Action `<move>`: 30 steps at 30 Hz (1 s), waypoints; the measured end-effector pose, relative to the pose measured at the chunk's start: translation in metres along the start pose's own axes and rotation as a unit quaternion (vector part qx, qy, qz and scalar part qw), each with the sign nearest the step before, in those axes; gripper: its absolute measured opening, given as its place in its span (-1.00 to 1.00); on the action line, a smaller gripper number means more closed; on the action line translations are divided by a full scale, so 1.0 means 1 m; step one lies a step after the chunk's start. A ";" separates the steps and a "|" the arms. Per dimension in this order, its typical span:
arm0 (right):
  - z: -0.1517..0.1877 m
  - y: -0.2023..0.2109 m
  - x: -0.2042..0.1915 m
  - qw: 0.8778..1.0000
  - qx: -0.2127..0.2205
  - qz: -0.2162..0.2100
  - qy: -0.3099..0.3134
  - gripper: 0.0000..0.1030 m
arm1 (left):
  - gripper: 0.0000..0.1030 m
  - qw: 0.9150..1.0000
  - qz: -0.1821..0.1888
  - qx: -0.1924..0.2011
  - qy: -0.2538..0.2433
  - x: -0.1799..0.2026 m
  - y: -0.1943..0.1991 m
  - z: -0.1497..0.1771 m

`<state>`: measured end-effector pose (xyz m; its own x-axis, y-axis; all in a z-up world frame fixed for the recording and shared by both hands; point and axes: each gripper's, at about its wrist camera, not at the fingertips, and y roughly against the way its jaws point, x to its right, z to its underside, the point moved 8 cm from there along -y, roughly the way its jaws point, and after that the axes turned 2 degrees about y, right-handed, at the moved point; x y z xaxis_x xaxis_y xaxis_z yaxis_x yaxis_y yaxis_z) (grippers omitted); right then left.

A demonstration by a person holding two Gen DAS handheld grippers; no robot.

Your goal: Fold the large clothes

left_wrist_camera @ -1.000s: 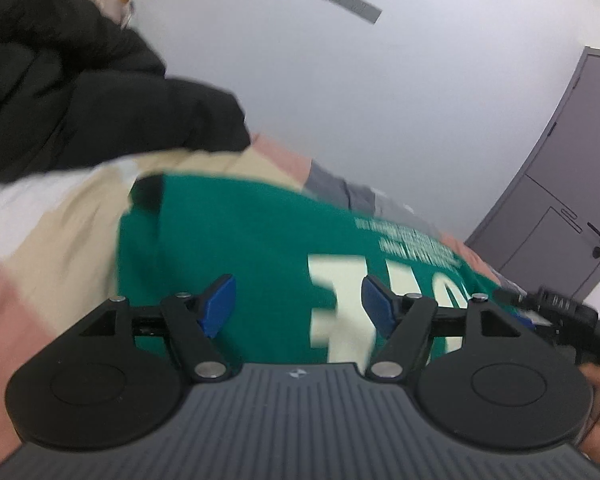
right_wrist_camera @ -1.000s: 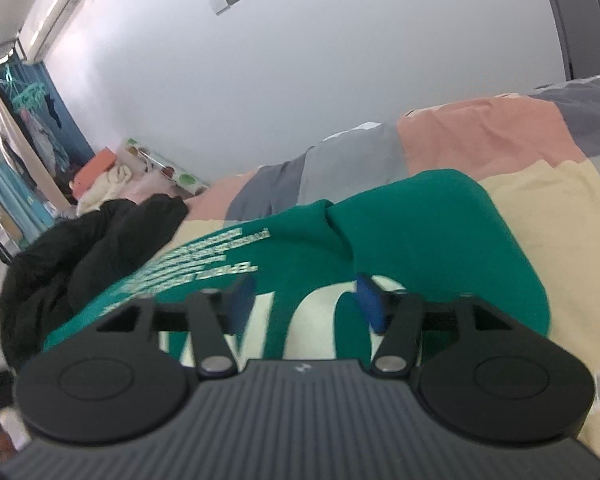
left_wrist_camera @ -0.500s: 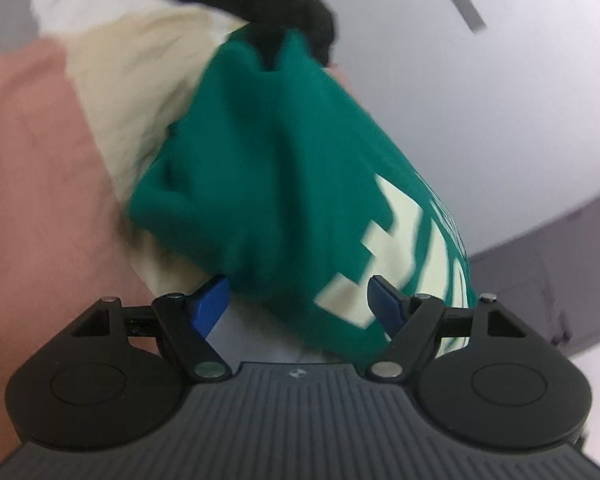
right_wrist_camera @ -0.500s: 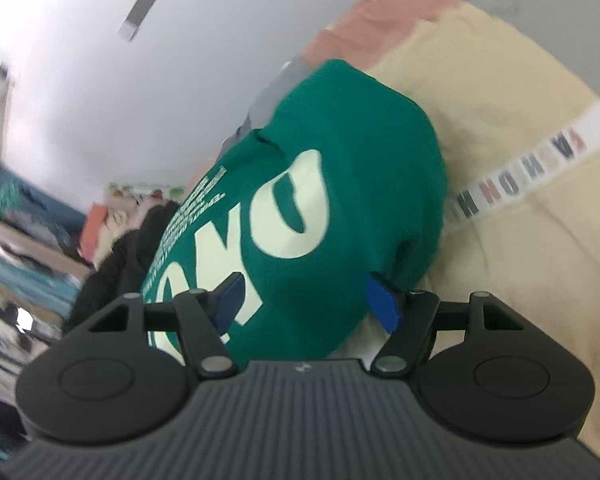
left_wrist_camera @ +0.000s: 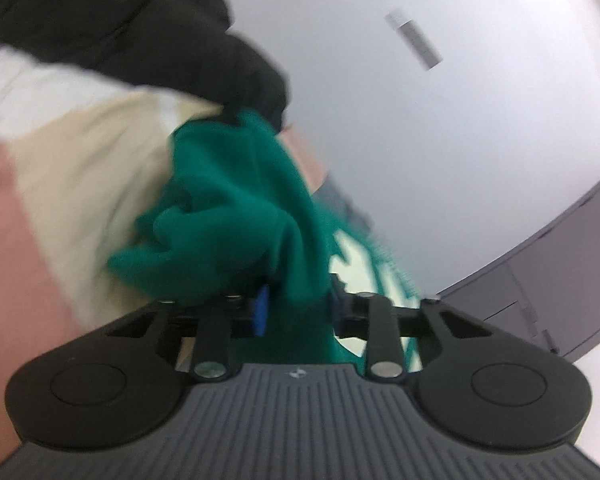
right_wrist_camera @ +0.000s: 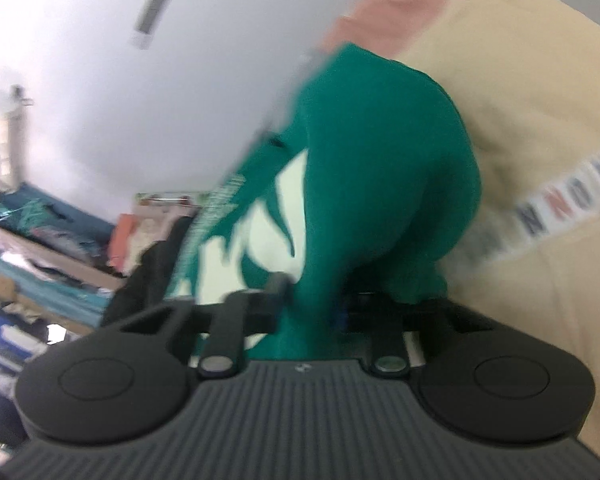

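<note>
Since a second ago both claws have rolled and dropped toward the bed, and their jaws have just been closing, each with a bunch of green cloth now between them. The left claw is clamped on a gathered edge of the green sweatshirt; the right claw is pinched tight on another edge of the same garment. The sweatshirt lies on the bed, over a quilt of cream and pink patches, and it now rises in soft humps toward each grip.

The cloth looks thick, matte and fleecy, with cream printed lettering that creases along with it. I judge it light but floppy: it will sag and drag on the quilt rather than hold a shape, so the two grips should stay on the hem or side edges, well apart, to keep the fabric taut. A black jacket is heaped at the far end of the sweatshirt, seemingly touching it, and could snag it.
</note>
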<state>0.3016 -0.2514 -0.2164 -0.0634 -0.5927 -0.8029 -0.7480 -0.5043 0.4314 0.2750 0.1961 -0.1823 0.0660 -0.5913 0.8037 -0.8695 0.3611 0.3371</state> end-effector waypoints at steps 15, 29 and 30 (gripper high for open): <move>-0.011 -0.052 0.011 0.999 0.012 0.028 0.044 -0.82 | -0.71 0.999 -0.030 -0.018 -0.031 -0.020 -0.072 -0.020; 0.014 -0.007 -0.004 0.999 0.007 0.041 0.031 -0.66 | 0.60 0.997 0.011 -0.070 0.034 0.010 -0.013 0.033; 0.020 -0.006 -0.006 0.999 -0.001 0.038 0.027 -0.45 | 0.68 0.996 0.018 -0.077 0.048 0.009 -0.011 0.041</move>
<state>0.2932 -0.2320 -0.2230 -0.0836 -0.6626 -0.7443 -0.7406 -0.4584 0.4913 0.2648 0.1576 -0.1991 0.0888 -0.5076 0.8570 -0.7867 0.4919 0.3729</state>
